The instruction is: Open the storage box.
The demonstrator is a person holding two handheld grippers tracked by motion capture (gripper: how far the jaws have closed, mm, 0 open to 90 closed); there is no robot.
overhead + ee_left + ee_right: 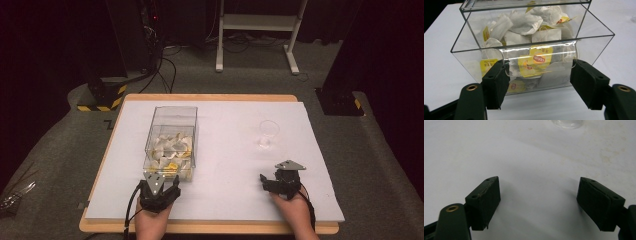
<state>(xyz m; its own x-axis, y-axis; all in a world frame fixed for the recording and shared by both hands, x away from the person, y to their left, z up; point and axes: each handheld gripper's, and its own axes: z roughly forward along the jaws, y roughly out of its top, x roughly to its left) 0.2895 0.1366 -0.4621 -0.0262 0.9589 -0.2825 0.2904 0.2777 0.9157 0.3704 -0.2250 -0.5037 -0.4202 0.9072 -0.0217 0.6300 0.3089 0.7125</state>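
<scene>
We see the left gripper (159, 189) at the near end of the clear plastic box (172, 140), which sits on the left half of the white table sheet (225, 165), long side running away from the person. The box is full of Lipton tea bags (529, 30) with yellow tags. In the left gripper view the jaws stand wide, one at each side of the clear curved pull flap (540, 60) on the box's front wall; the left jaw is at or just touching the flap edge, the right jaw just beside the other end. We can't tell if the pads press on it; it looks like no squeeze.

The right gripper (282, 181) rests on the sheet at the right, well apart from the box. Its jaws are spread wide over bare sheet, nothing between them. A clear glass cup (267, 134) stands beyond it, farther up the sheet; its base shows at the top edge of the right gripper view (567, 123).
</scene>
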